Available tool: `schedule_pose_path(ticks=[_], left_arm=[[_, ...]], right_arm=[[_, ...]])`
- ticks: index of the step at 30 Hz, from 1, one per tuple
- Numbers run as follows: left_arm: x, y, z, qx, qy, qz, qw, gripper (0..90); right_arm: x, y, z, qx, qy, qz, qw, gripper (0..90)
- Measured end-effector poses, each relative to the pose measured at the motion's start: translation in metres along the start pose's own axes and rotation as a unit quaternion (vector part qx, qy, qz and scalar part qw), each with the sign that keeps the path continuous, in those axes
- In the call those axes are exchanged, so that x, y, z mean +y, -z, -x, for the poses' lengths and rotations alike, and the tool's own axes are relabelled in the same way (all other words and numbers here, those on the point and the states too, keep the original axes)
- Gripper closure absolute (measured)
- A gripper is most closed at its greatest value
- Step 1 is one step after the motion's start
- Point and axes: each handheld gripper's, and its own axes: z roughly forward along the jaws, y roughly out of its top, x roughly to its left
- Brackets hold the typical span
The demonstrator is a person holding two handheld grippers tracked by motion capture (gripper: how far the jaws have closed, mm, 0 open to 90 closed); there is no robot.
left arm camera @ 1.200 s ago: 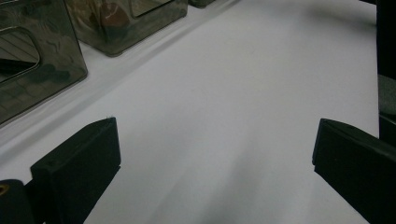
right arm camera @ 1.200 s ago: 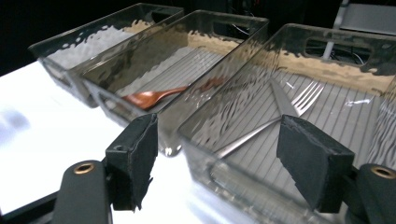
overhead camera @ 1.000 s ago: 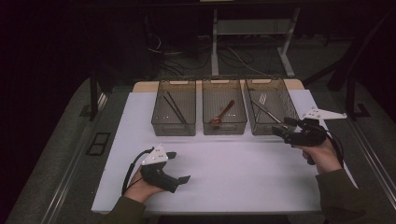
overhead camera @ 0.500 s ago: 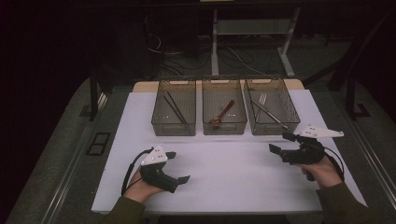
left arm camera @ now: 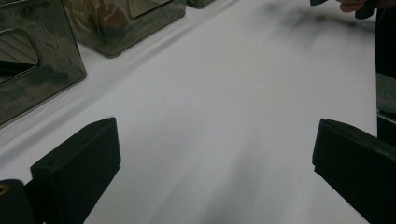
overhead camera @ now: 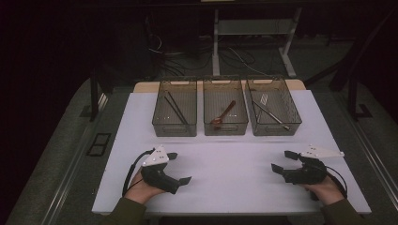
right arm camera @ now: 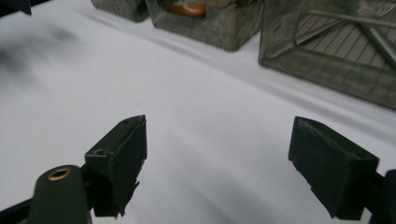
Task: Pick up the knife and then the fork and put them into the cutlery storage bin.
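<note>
Right tool [overhead camera: 282, 161] released, jaws just widened, nothing between; right bin [overhead camera: 272, 107] sits directly above it in frame, utensil [overhead camera: 270, 112] lying diagonal. Left tool [overhead camera: 180, 168] released, farther off.

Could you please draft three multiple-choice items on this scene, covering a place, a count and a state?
1. Where does the red spoon lie? A left bin B middle bin C right bin
2. How many bins stand on the white table? A two B three C four
3. How do the right gripper jaws stand? A shut on a spoon B shut empty C open, empty

Key: B, the spoon lies in the middle bin; B, three bins stand in a row; C, its jaws stand wide apart with only table between them.
</note>
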Motion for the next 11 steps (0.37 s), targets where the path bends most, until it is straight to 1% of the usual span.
schedule_pose_path(ticks=[3,4,6,11], left_arm=[[0.0002,0.0002,0.001,0.001,-0.001,0.0,1.0,0.3],[0.0003,0.0004,0.0015,0.001,-0.001,0.001,1.0,0.3],[0.0003,0.0002,0.0018,0.002,0.0,0.002,1.0,0.3],[-0.0001,-0.001,0.001,0.004,-0.002,-0.002,1.0,0.3]], right_arm=[[0.0009,-0.0036,-0.003,0.002,0.001,0.002,1.0,19.3],[0.0009,-0.0045,-0.0036,0.003,0.007,0.001,1.0,19.3],[0.0007,-0.005,-0.0049,0.004,0.009,-0.001,0.9999,19.3],[0.001,-0.0034,-0.004,0.004,0.004,0.003,1.0,19.3]])
